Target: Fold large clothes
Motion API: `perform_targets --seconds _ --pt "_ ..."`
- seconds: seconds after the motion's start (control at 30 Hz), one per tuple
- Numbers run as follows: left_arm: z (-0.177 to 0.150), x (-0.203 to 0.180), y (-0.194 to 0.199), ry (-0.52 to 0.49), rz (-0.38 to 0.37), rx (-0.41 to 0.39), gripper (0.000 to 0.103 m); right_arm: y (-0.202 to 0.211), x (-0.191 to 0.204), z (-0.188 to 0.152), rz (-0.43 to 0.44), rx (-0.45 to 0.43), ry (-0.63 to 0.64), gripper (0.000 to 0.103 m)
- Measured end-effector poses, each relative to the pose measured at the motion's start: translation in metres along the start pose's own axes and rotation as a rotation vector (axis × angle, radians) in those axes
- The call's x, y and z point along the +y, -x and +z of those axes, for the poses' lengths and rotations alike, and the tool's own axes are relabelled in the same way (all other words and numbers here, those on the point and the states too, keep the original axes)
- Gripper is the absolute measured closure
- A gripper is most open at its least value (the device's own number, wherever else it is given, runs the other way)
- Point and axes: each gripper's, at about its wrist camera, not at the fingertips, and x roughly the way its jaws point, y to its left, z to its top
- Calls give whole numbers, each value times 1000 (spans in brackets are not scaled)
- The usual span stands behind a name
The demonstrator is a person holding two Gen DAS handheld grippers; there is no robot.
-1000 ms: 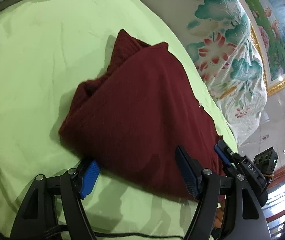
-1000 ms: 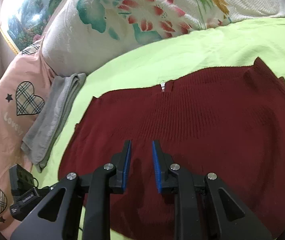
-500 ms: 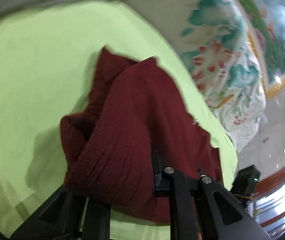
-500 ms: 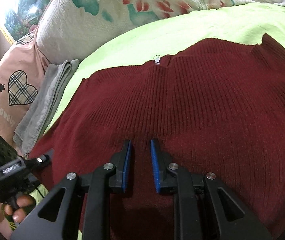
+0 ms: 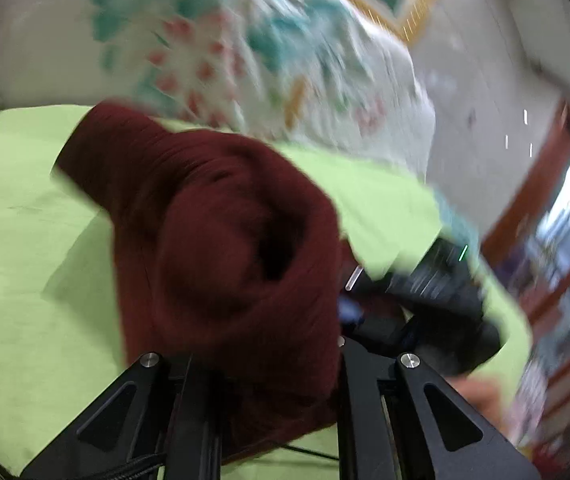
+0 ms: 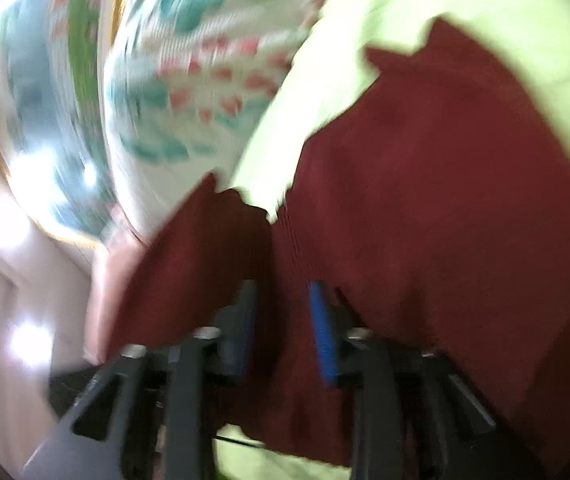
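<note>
1. Nearest the left wrist camera, the left gripper (image 5: 269, 364) is clamped on a bunched edge of the maroon sweater (image 5: 221, 240); its fingers are buried in the knit, and the jaws have just been closing on it. Keep that clamp firm through the carry, since a thick knit is likely to slide out of a shallow bite.
2. The right gripper (image 6: 285, 320) stands partly spread with a ridge of sweater between its blue fingers (image 6: 323, 332); its jaws have just been opening. Both views are blurred, so I cannot tell whether the pads touch the cloth. Judged from this, it is letting go; clear it of the fabric before the fold comes over.
3. The rest of the sweater lies on the green bedsheet (image 5: 17, 208), lifted at the gripped end. Lay the raised edge square on the flat part, edges matched.
4. Beyond, the floral pillow (image 5: 245, 52) sits near; keep the fold clear of it.
</note>
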Motion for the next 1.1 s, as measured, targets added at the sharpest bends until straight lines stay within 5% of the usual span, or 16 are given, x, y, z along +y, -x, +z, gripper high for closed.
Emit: perform_targets --seconds 0.1,0.53,0.57,0.6,0.87,1.1 --pt "-17 -18 -33 -56 55 74 92 11 -9 10 111 17 -65 43" --pt "-31 -32 -32 -156 163 60 91 -52 44 21 -166 141 208 37" --pt "-31 -35 -33 -166 172 61 91 -59 45 24 -194 151 223 51" --pt "-31 -37 -32 -170 175 61 91 -65 46 28 -238 167 239 82" --pt "-4 -83 -29 -191 81 13 90 0 81 48 -208 39 440 85" --pt "-28 -91 -86 -165 53 150 89 13 15 59 -399 91 376 86"
